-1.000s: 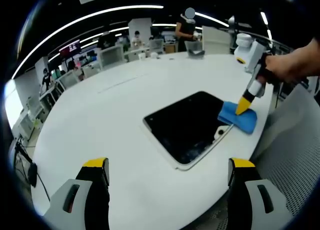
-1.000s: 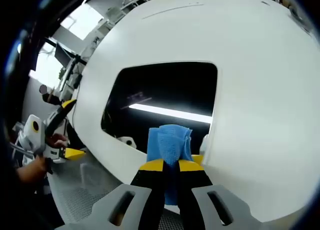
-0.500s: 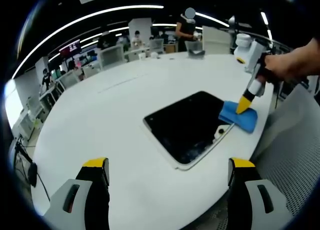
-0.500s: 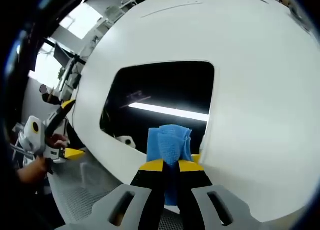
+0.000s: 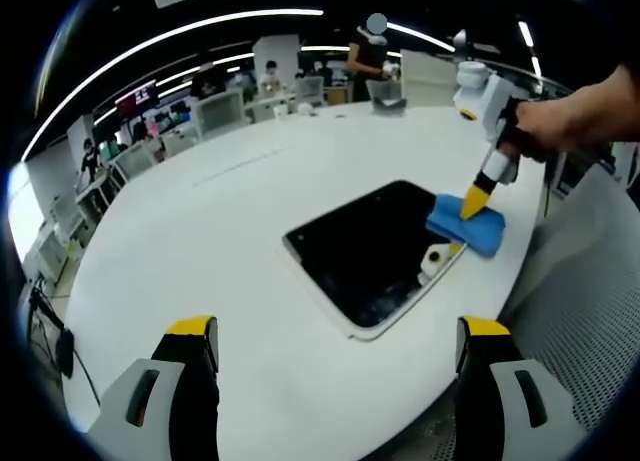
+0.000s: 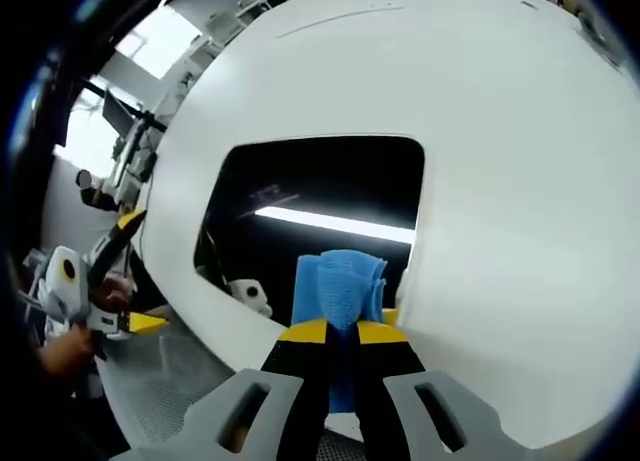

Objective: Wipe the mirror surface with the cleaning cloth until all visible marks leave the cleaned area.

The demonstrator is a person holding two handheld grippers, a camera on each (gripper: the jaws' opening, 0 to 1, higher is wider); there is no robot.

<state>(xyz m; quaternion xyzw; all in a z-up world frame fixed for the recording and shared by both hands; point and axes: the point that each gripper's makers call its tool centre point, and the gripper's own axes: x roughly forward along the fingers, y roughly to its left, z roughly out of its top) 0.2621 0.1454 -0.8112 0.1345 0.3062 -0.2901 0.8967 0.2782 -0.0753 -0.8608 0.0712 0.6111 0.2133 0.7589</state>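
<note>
A dark mirror (image 5: 372, 249) in a white frame lies flat on the round white table (image 5: 200, 231). In the left gripper view my right gripper (image 5: 468, 207) presses a blue cleaning cloth (image 5: 465, 228) onto the mirror's right corner. In the right gripper view the mirror (image 6: 310, 196) reflects a ceiling light strip, and the blue cloth (image 6: 340, 296) sticks out from my right gripper (image 6: 340, 333), which is shut on it. My left gripper (image 5: 335, 333) hovers open over the table's near edge, well short of the mirror.
A small white roll-shaped item (image 5: 433, 260) sits at the mirror's near right edge, next to the cloth. A perforated grey surface (image 5: 590, 321) lies beyond the table's right edge. Desks, chairs and people (image 5: 372, 51) stand far behind the table.
My right gripper has slid the cloth a little further onto the mirror's corner, uncovering more of the small white item. The left gripper has held still.
</note>
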